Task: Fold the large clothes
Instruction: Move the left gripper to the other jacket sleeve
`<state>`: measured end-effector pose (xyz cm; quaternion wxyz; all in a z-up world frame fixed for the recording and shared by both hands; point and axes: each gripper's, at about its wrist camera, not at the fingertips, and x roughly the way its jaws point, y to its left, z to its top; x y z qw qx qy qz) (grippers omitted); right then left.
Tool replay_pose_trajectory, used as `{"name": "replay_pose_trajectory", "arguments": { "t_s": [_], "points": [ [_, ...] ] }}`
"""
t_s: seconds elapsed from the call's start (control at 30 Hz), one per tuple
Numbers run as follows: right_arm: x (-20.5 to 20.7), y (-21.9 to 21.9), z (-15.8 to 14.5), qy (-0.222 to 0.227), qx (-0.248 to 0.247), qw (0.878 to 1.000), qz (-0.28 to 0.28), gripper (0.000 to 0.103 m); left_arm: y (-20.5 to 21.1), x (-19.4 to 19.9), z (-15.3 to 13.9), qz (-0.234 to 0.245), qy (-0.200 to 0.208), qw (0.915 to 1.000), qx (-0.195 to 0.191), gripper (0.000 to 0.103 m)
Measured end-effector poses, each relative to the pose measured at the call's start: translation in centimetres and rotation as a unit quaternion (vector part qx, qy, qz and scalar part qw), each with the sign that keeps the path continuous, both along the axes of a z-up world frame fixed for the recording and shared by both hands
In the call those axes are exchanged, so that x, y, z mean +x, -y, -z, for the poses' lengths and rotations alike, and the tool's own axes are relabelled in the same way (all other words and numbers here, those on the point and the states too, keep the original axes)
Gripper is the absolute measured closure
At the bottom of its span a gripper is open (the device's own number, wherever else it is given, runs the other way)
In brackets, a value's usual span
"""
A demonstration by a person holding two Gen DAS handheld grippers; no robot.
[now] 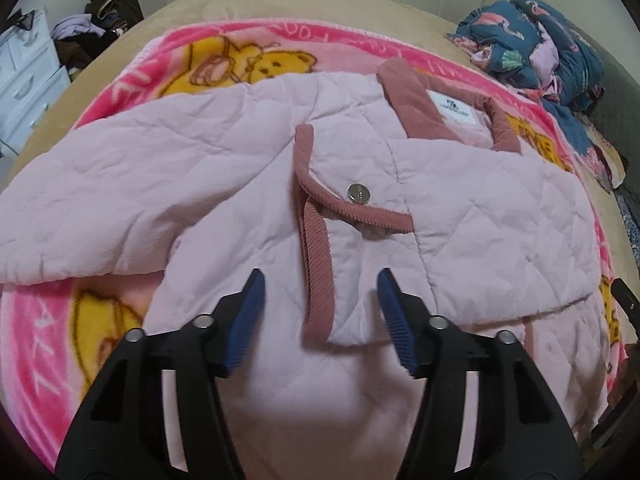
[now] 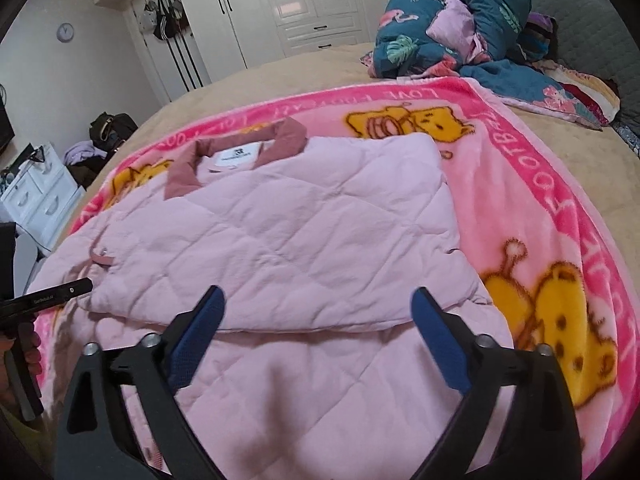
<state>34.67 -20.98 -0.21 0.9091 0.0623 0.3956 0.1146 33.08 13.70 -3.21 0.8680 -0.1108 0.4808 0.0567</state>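
A pale pink quilted jacket (image 1: 200,152) with a dusty-rose corduroy collar (image 1: 416,108) lies on the bed, its sleeves folded in over the body. In the left wrist view a rose-trimmed cuff (image 1: 320,264) with a silver snap (image 1: 357,193) lies on top. My left gripper (image 1: 320,276) hovers open over that cuff, its blue pads clear of the cloth. In the right wrist view the jacket (image 2: 280,220) shows a folded-over panel. My right gripper (image 2: 317,293) stands wide open above its near edge, holding nothing.
The jacket rests on a pink fleece blanket (image 2: 540,200) with yellow bears, spread over a tan bedsheet (image 2: 320,68). A heap of blue floral bedding (image 2: 460,20) sits at the far right. White drawers (image 2: 40,196) and bags stand left of the bed, wardrobes (image 2: 300,0) behind it.
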Motion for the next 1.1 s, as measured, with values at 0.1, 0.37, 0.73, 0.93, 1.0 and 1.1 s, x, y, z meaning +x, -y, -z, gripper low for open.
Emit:
{"name": "replay_pose_trajectory", "arguments": {
  "t_s": [0.1,0.37,0.73,0.93,1.0,1.1],
  "points": [
    [-0.9,-0.5,-0.9,0.01,0.003,1.0,-0.004,0.006,-0.2,-1.0,-0.9,-0.006,0.009,0.9999,-0.004,0.034],
    [-2.7,-3.0,-3.4,0.039,-0.004,0.999,-0.023,0.006,-0.3,-3.3,-3.1,-0.012,0.035,0.9993,-0.005,0.009],
    [-3.6,-9.0,-5.7,0.059,0.001,0.997,-0.057,0.005,-4.3,-6.5,-5.0,-0.049,0.06,0.997,-0.001,0.009],
    [-3.3,-12.5,-6.8,0.061,0.013,0.996,-0.068,0.005,-6.9,-7.6,-5.8,-0.074,0.074,0.9945,0.002,0.009],
    [-3.2,-13.5,-7.2,0.064,0.018,0.995,-0.072,0.004,-7.9,-8.0,-5.9,-0.084,0.076,0.9935,-0.002,0.009],
    [-3.1,-15.7,-7.6,0.064,0.018,0.994,-0.083,0.004,-9.5,-8.5,-6.0,-0.104,0.082,0.9911,-0.016,0.009]
  ]
}}
